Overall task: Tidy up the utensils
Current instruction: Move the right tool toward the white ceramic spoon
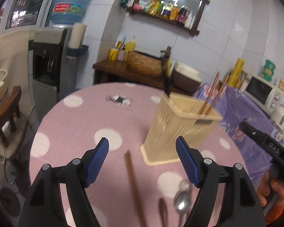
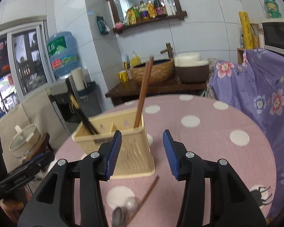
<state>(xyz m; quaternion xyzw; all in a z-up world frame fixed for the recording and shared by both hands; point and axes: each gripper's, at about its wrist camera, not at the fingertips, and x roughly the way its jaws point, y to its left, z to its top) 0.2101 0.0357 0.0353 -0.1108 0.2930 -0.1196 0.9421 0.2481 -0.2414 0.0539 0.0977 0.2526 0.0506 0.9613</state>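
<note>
A cream slatted utensil holder [image 1: 178, 130] stands on the round pink polka-dot table [image 1: 81, 123]. It holds brown chopsticks [image 1: 211, 98] and a black-handled utensil [image 1: 166, 75]. On the table in front of it lie a loose brown chopstick [image 1: 133, 185] and metal spoons [image 1: 182, 200]. My left gripper [image 1: 142, 147] is open and empty above the loose chopstick. My right gripper [image 2: 142, 143] is open and empty, just in front of the holder [image 2: 123, 143], with the chopstick [image 2: 144, 198] and spoons [image 2: 125, 210] below it.
A purple floral cloth [image 2: 259, 94] covers furniture right of the table, with a microwave [image 1: 263, 92] on it. Behind the table stand a dark wooden counter with a woven basin [image 2: 153, 71] and a water dispenser [image 1: 53, 62]. A wooden chair [image 1: 5, 113] stands at left.
</note>
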